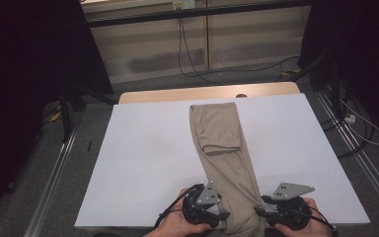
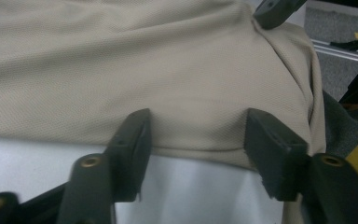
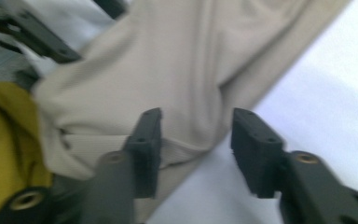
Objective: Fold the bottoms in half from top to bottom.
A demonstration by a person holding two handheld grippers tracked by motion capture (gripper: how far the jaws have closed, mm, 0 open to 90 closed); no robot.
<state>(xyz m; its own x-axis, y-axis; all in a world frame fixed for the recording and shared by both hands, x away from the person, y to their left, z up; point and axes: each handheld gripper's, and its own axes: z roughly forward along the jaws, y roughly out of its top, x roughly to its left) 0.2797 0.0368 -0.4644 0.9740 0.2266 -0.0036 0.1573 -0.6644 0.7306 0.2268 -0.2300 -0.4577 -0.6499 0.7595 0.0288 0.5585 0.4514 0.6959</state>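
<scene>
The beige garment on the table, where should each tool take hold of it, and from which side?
Grip the beige garment at its near end, where it narrows and hangs over the white table's front edge. Bring the left tool in from the left edge and the right tool from the right. Both side edges there lie free and thin, and both tools, open, already face them.

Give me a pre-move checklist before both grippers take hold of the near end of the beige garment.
1. Left gripper jaws apart at the edge of the long beige knit garment: ok.
2. Right gripper jaws apart at the opposite edge: ok.
3. Cloth pinched by either gripper: not ok, none gripped yet.
4. Garment flat on the white table sheet: ok, far end folded back.
5. Near end on the table: not ok, it hangs over the edge.
</scene>
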